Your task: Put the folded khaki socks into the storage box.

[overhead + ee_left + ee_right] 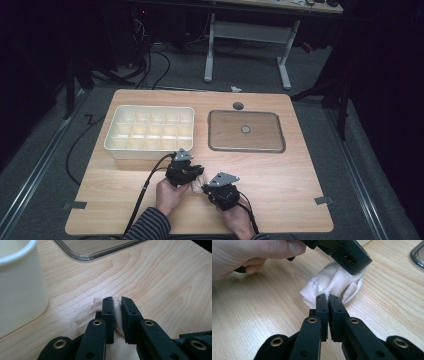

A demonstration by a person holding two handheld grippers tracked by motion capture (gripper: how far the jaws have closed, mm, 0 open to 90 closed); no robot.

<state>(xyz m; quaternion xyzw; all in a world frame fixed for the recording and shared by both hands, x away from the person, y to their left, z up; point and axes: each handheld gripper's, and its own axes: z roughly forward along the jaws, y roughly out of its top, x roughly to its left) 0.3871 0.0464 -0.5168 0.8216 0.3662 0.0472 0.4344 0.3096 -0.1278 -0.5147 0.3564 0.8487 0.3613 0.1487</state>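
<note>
Two hand-held grippers, left (pixel 117 301) and right (pixel 328 297), clamped on sock (pixel 332 283), compartment box (pixel 150 131), tray (pixel 246 131) beyond

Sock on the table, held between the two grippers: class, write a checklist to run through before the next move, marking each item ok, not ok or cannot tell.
1. Left gripper grips the sock: ok, cloth is pinched between its fingers.
2. Right gripper grips the sock: ok, it is shut on an edge of cloth.
3. Both grips are deep enough to hold under a pull: cannot tell; the right one holds only a thin edge.
4. Divided box has free compartments: ok, those that show look empty.
5. Table around the sock is free of other things: ok.
6. Sock fully folded or rolled: cannot tell; it lies bunched.
</note>
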